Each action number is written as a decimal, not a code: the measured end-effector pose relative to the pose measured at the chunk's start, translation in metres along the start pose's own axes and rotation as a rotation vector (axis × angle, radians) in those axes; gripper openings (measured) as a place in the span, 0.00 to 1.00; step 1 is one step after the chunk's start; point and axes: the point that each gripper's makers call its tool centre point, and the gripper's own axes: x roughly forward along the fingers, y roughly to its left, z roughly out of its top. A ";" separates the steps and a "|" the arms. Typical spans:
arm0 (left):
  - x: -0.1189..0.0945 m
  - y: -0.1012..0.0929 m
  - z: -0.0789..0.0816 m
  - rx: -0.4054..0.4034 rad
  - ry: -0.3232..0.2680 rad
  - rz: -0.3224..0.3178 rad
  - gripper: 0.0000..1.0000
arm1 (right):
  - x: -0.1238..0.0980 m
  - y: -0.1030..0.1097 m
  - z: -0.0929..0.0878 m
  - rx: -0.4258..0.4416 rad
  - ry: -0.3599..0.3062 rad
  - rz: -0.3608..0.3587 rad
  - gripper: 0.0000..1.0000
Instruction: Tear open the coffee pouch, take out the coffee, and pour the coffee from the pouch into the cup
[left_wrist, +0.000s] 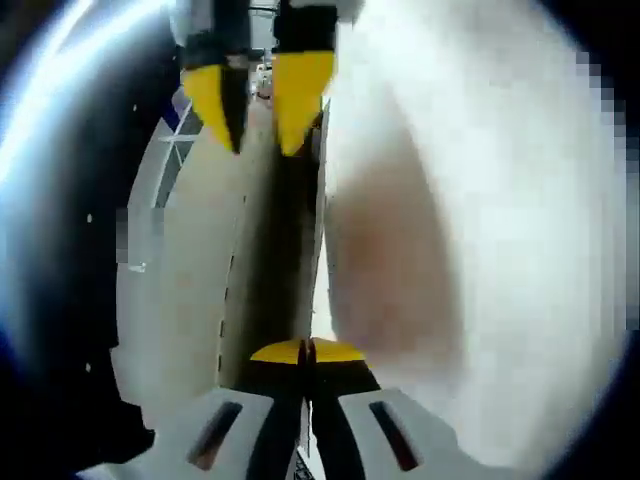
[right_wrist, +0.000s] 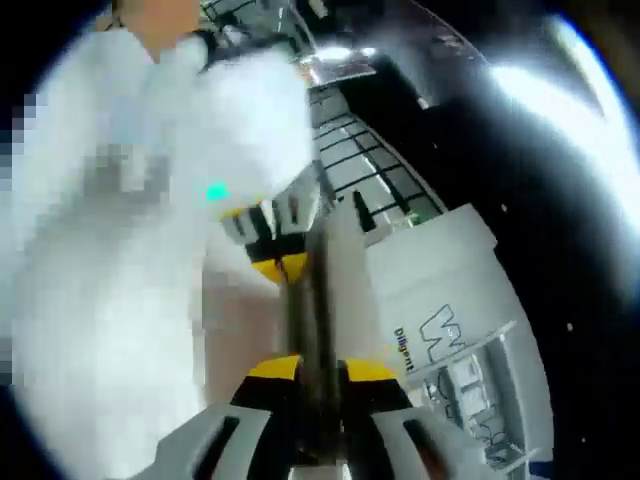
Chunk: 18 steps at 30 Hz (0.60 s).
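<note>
Both hand-held grippers pinch the coffee pouch edge-on between them, set up for a tear.

The left hand-held gripper (left_wrist: 306, 352) has its yellow tips clenched on one edge of the coffee pouch (left_wrist: 275, 260); the right hand-held gripper (right_wrist: 318, 370) clamps the opposite edge, seen in the left gripper view entering from the top. The pouch is held in the air, stretched thin between the two grips and close to the person's white clothing (right_wrist: 110, 300), likely so opposing pulls can rip the seal. The pouch looks unopened, though blur hides the seam. A white printed panel (right_wrist: 450, 300) stands behind. The cup can't be located.
</note>
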 end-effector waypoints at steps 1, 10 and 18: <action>0.000 0.001 -0.001 0.019 0.006 0.000 0.03 | -0.004 -0.012 0.008 -0.009 -0.018 -0.033 0.15; -0.016 0.027 -0.004 0.235 0.102 0.032 0.03 | 0.024 -0.017 0.026 -0.011 0.051 0.095 0.28; -0.032 0.053 -0.009 0.478 0.166 0.061 0.03 | 0.049 -0.019 0.022 0.016 0.157 0.159 0.23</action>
